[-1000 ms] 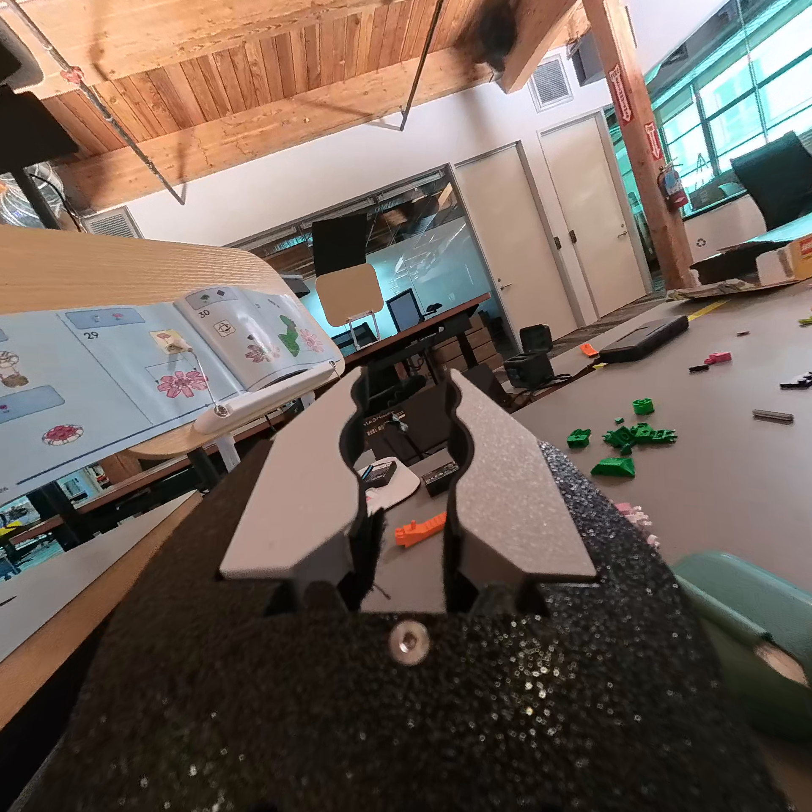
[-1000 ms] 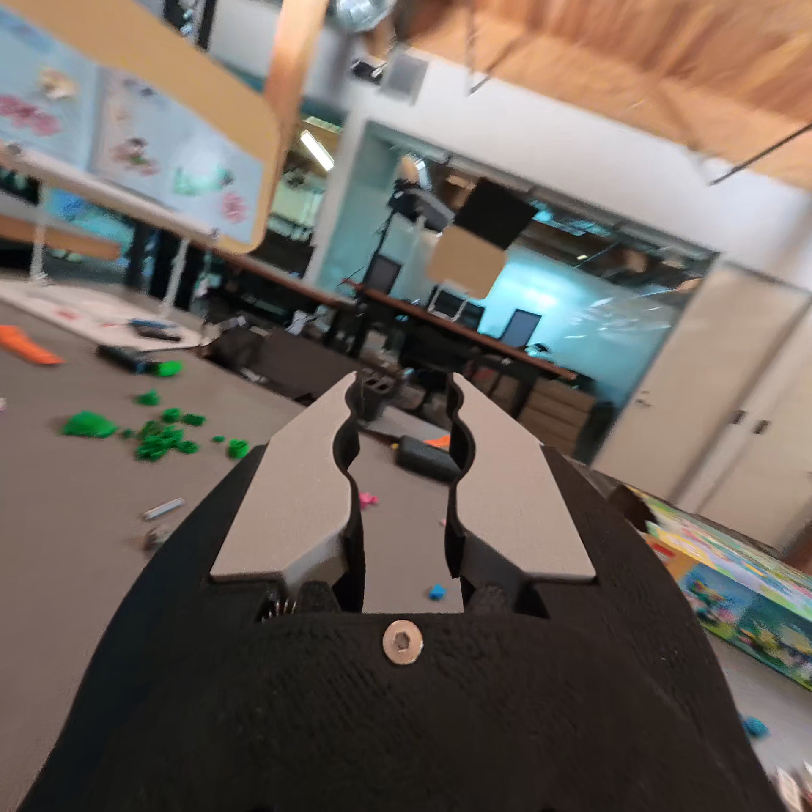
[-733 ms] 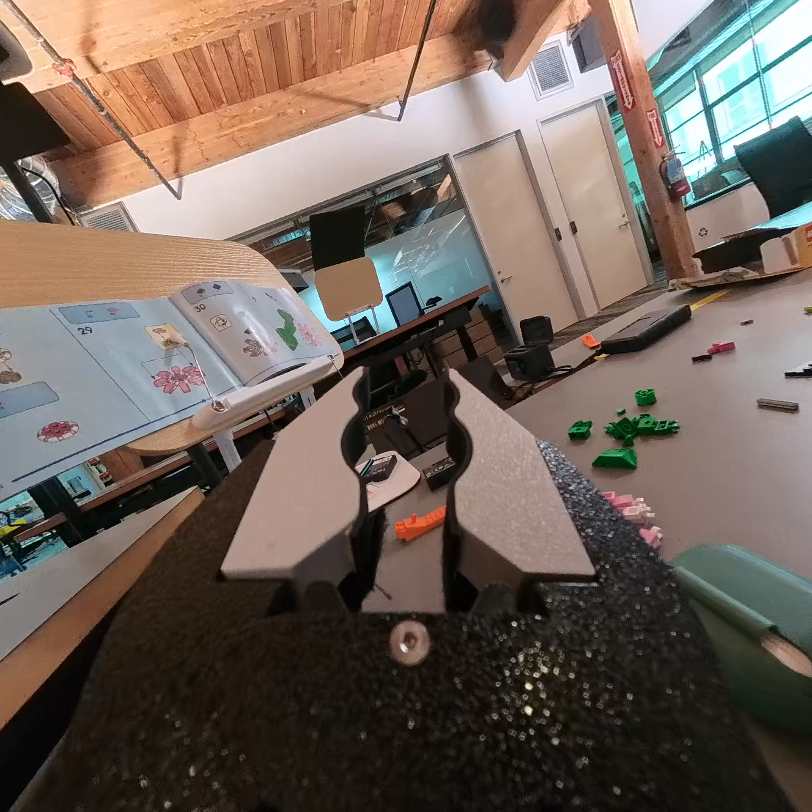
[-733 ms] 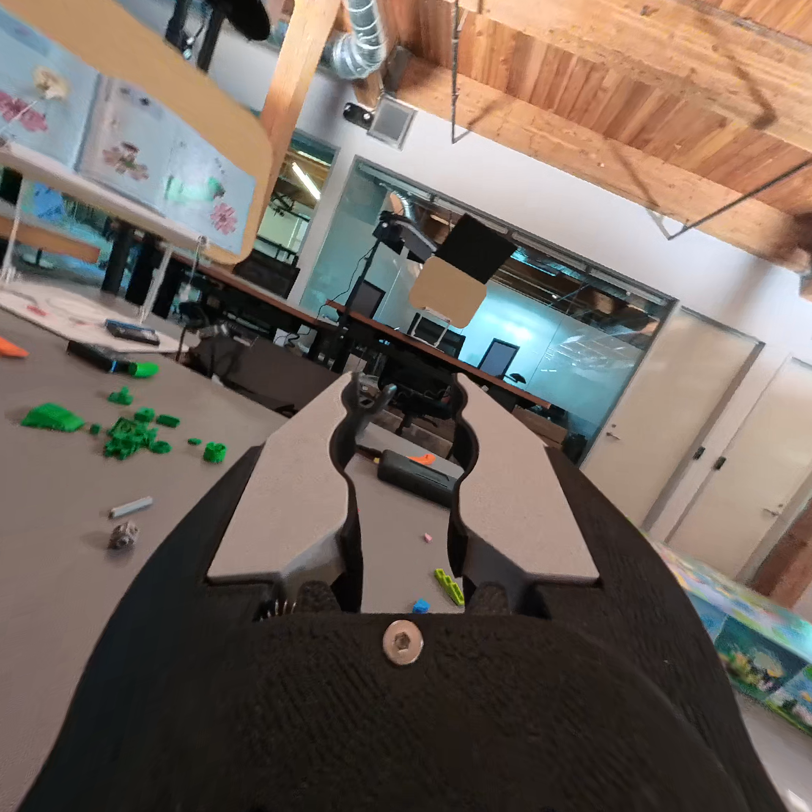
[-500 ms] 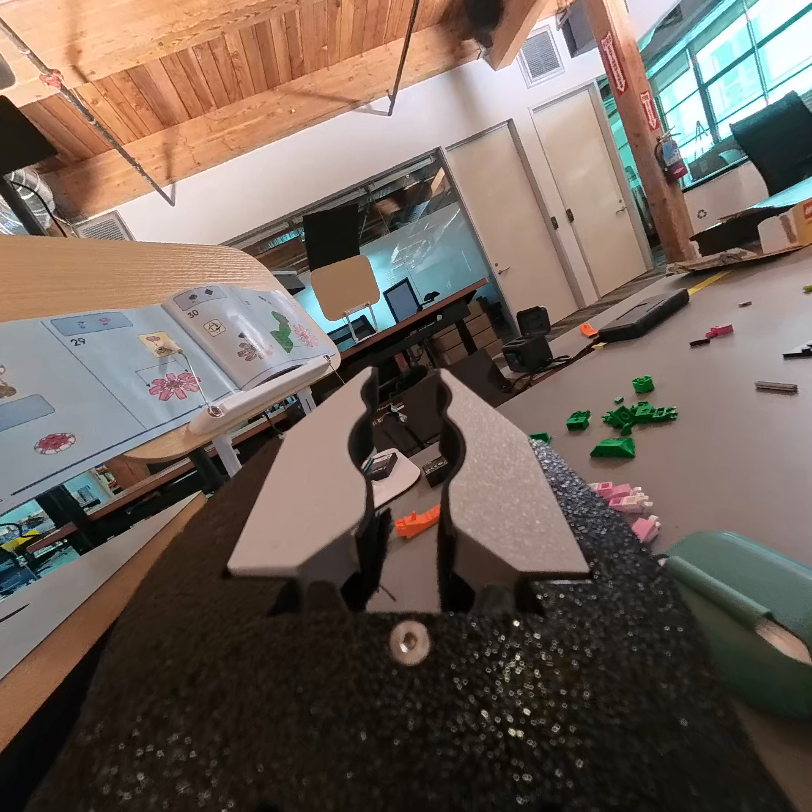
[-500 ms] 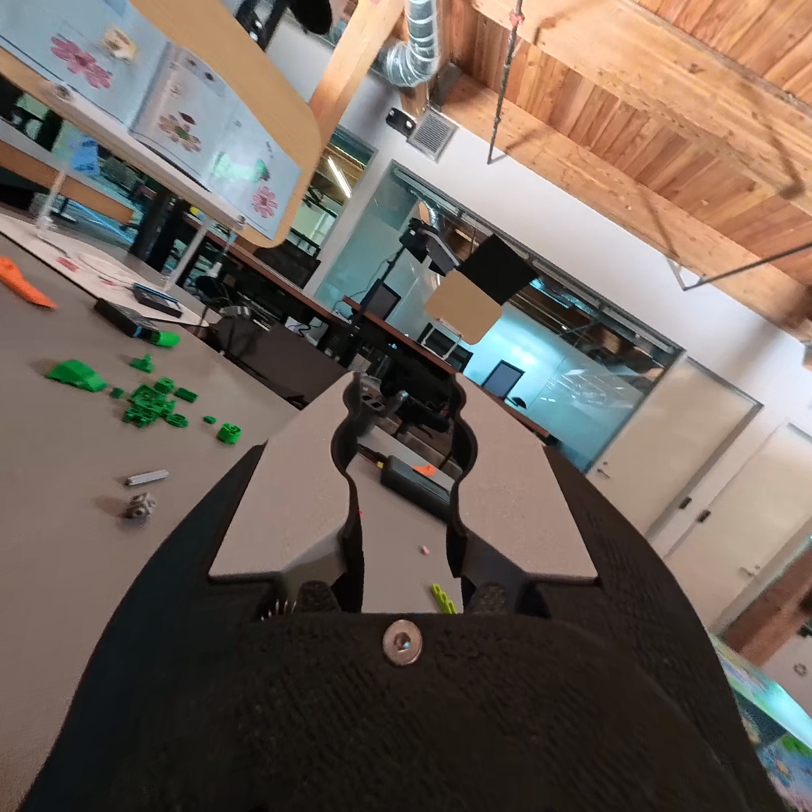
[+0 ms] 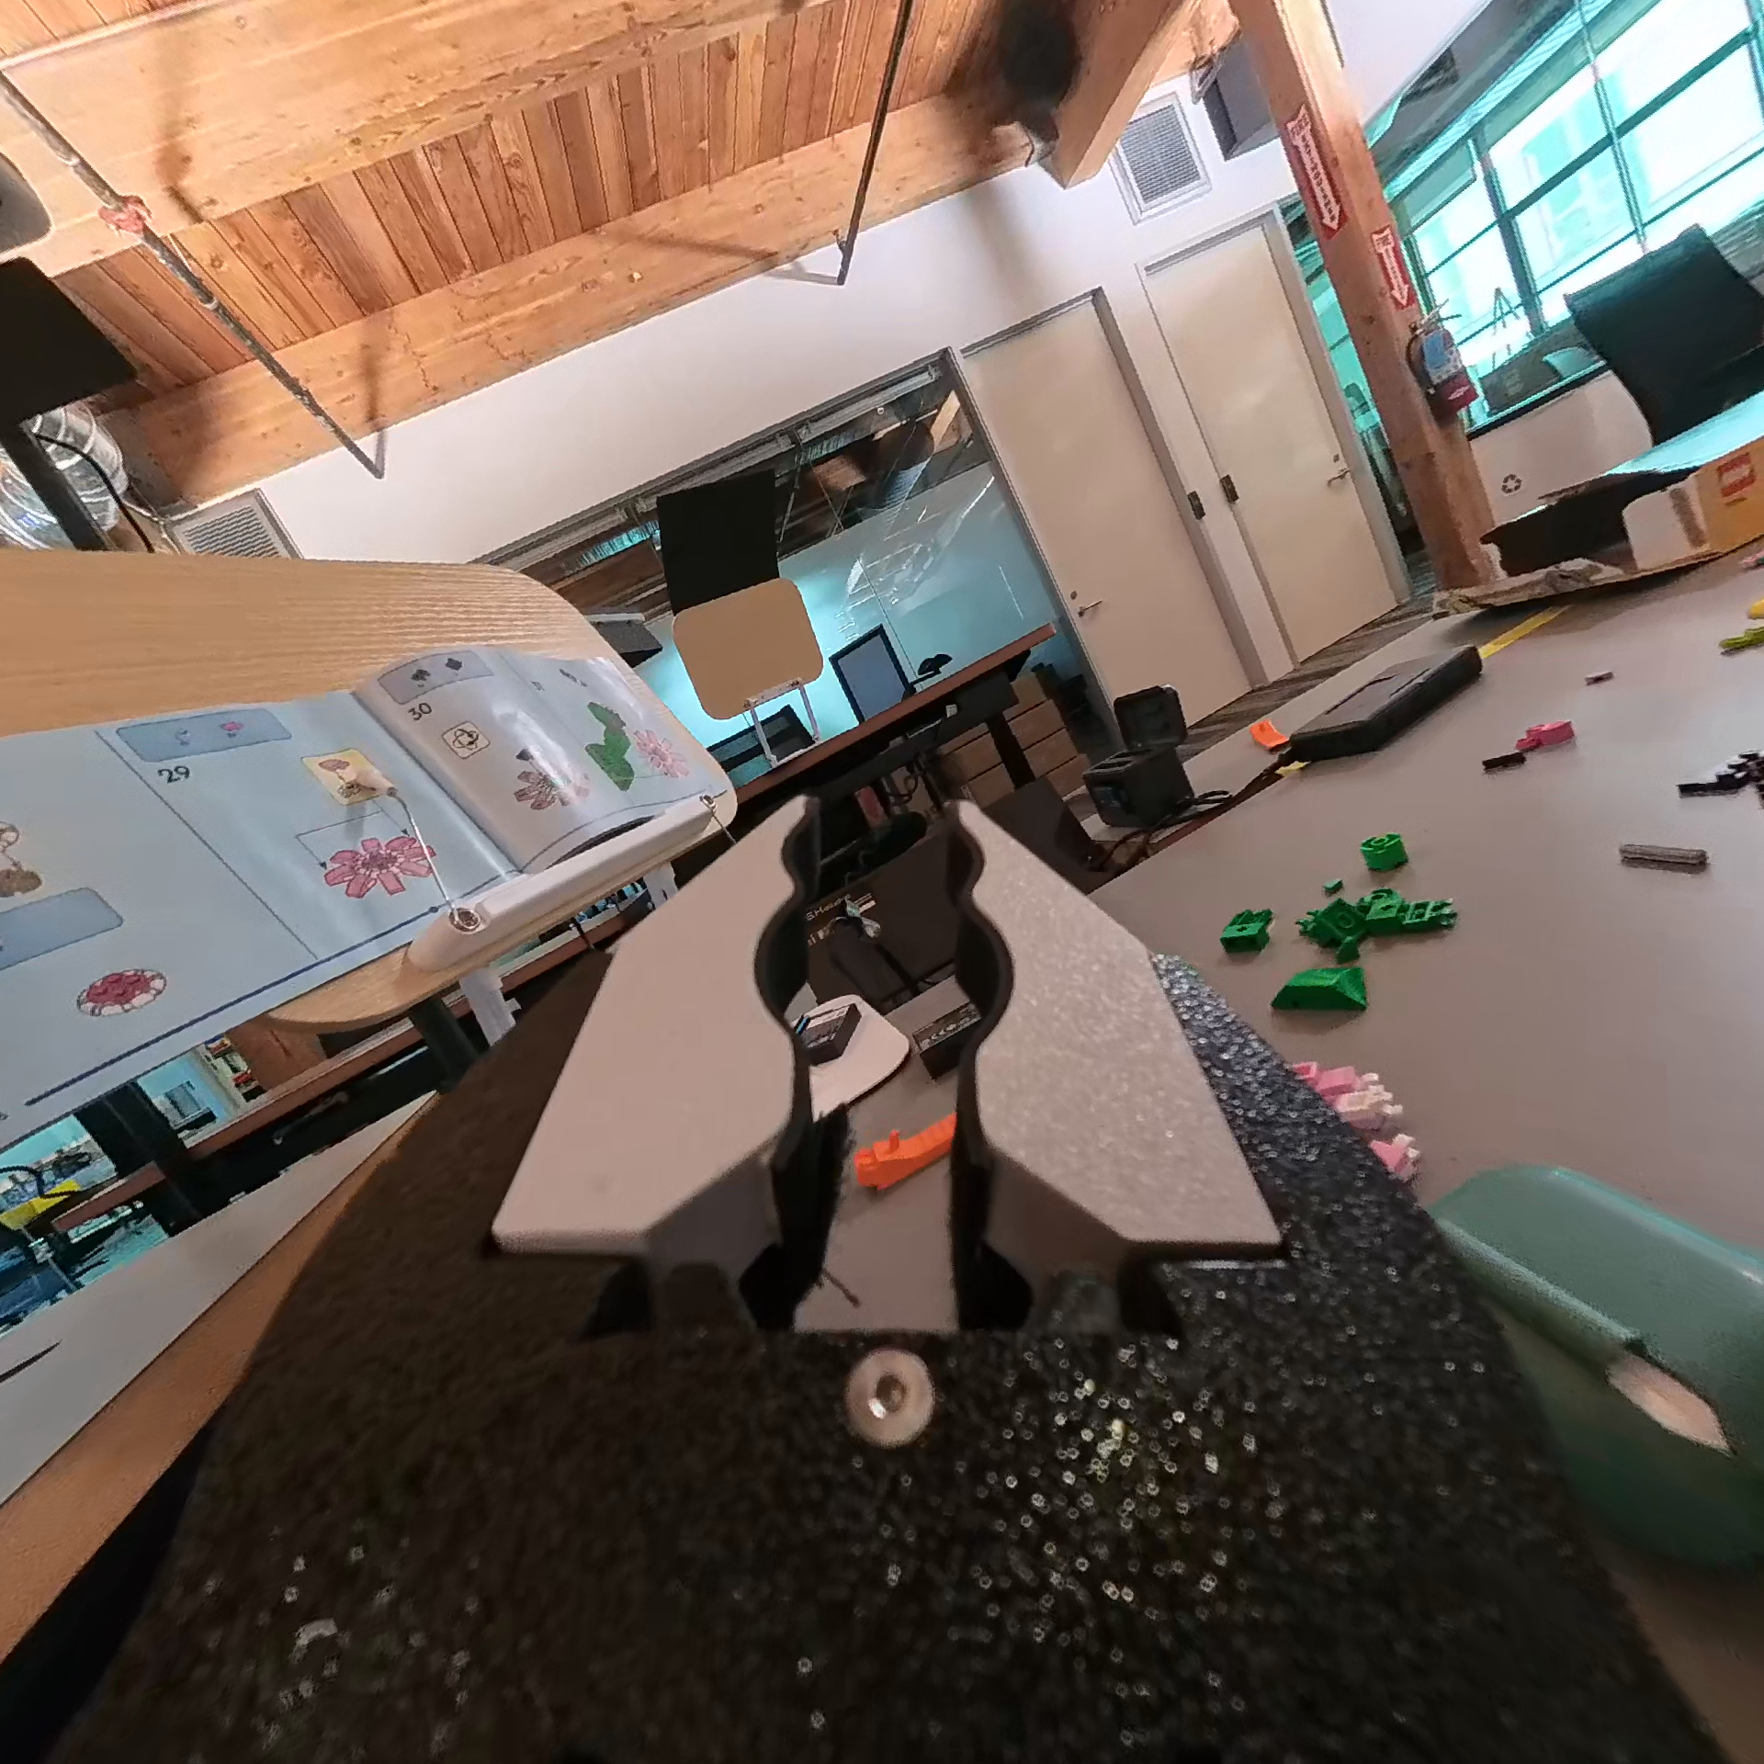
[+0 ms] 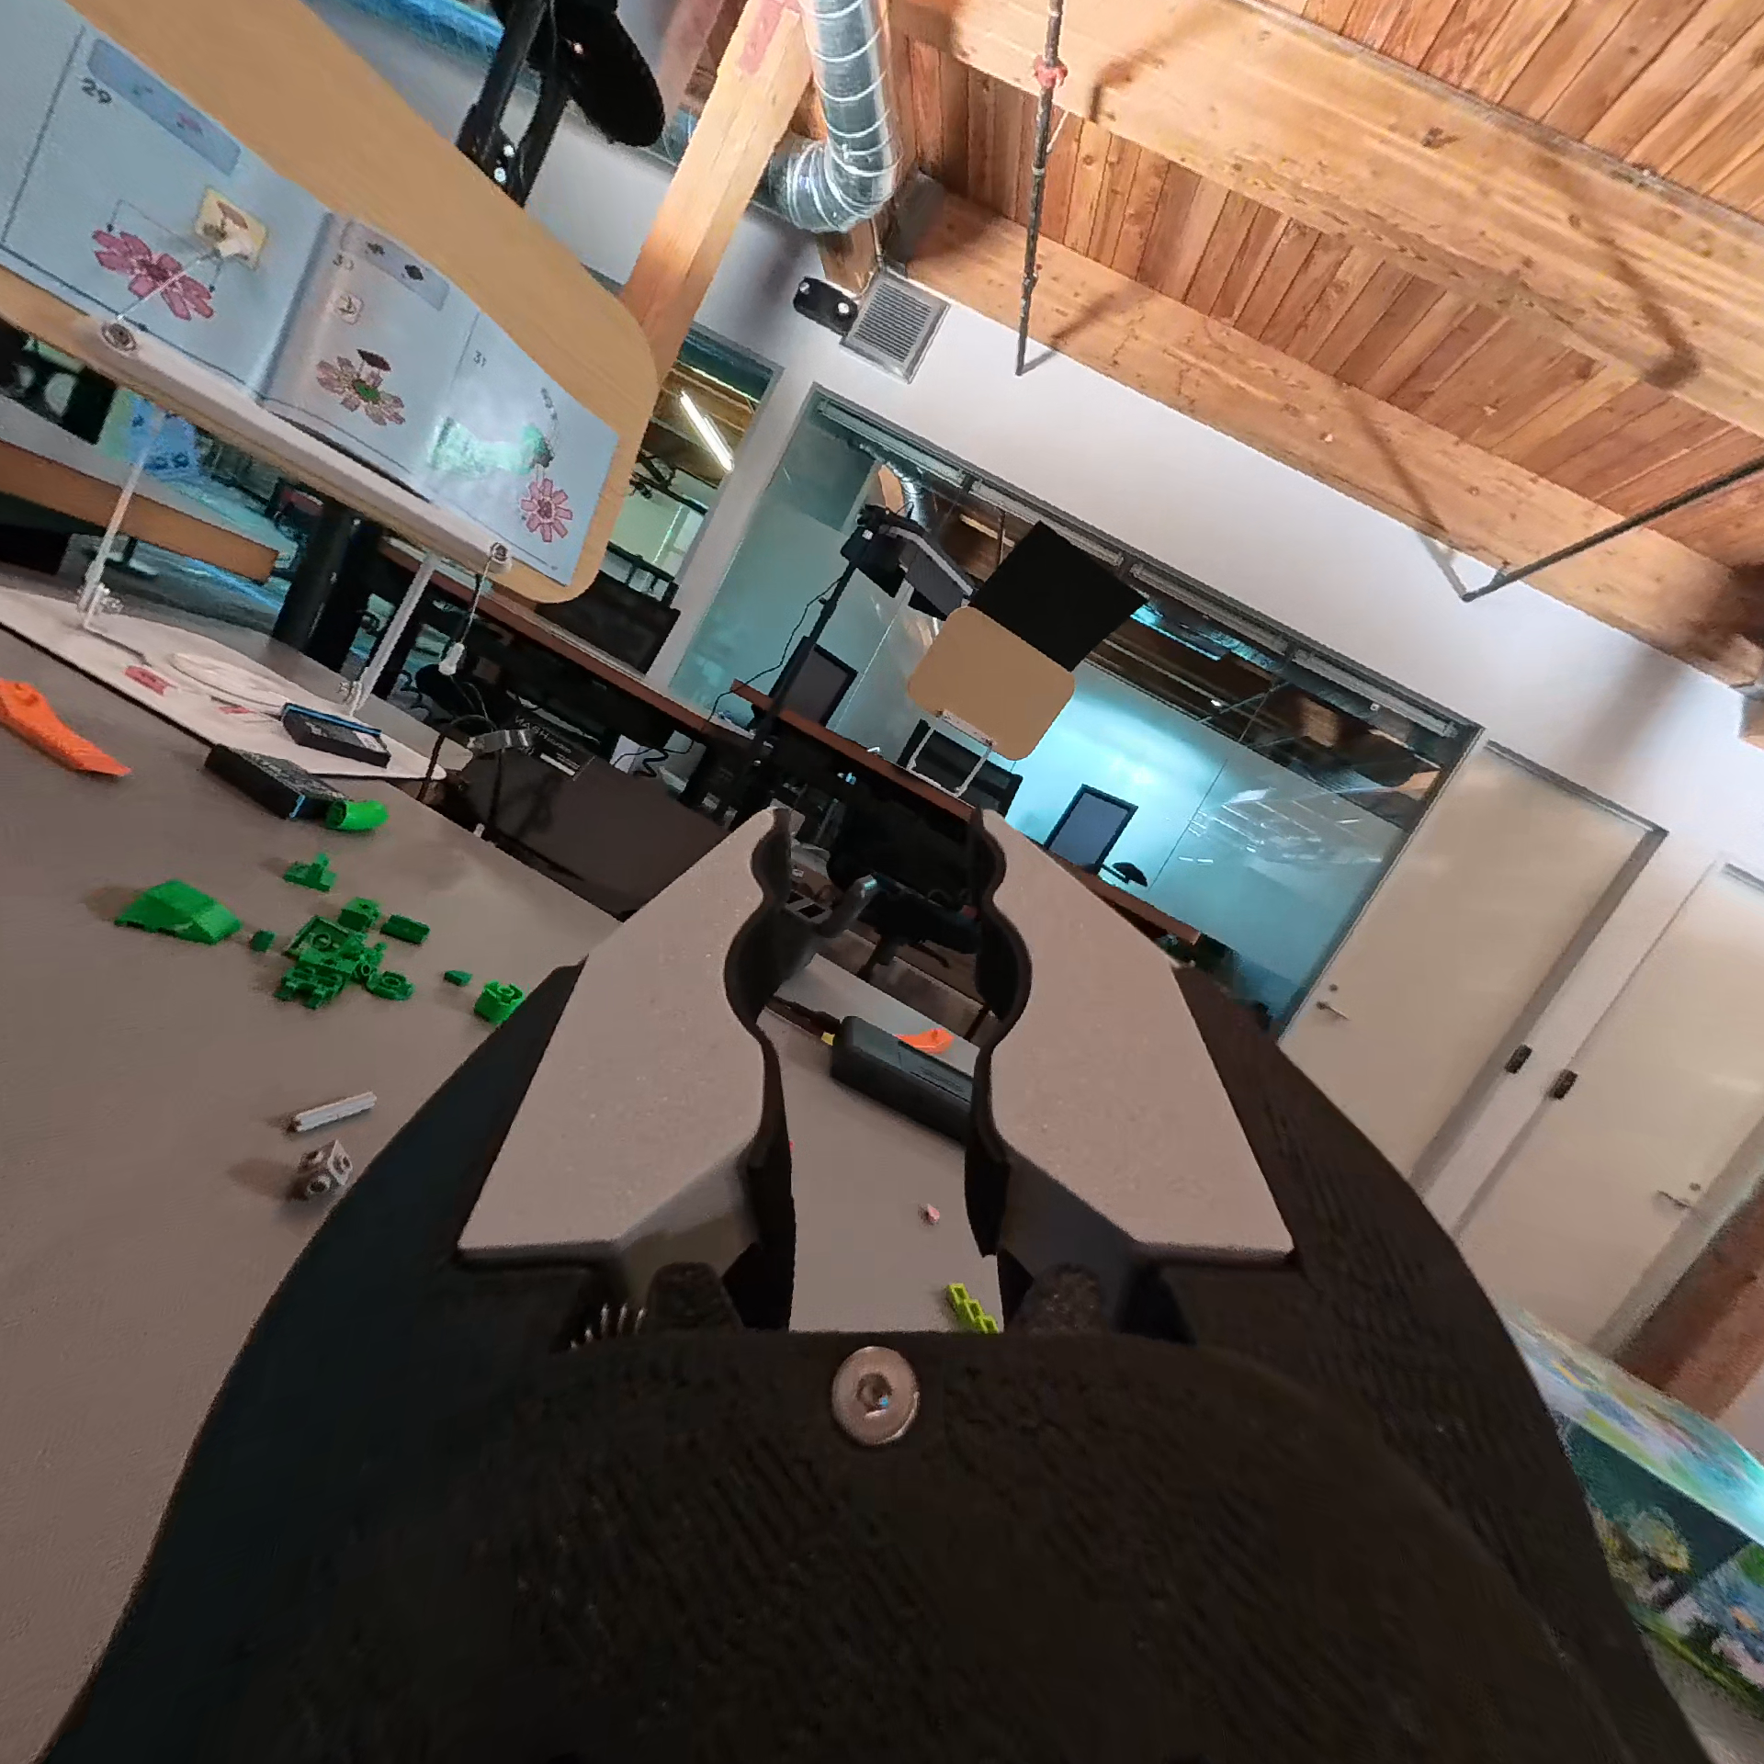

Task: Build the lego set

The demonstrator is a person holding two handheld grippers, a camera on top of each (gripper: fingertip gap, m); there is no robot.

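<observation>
Lego set pieces lie loose across the flat grey tabletop (image 7: 1432, 1069), none joined into anything I can make out, so the build seems to be between steps, with both tools raised and pointing out over the room. At far left the open light-blue instruction booklet with pink flower drawings (image 7: 286, 840) sits propped on a pale wooden stand. The left gripper (image 7: 883, 869) has its grey fingers spread with nothing between them; beyond them lies an orange plastic brick separator (image 7: 902, 1150). To the right, small pink bricks (image 7: 1355, 1107) sit close by, and farther off the cluster of bright green bricks (image 7: 1355, 921). The right gripper (image 8: 878, 864) is likewise spread and empty, with a grey cube-shaped piece (image 8: 320, 1169) and a thin grey bar (image 8: 329, 1112) near on its left. The next move probably calls for tipping one tool down to the part the booklet shows and pinching it squarely. Around it is an office with wooden ceiling beams, glass partitions and pale doors.
</observation>
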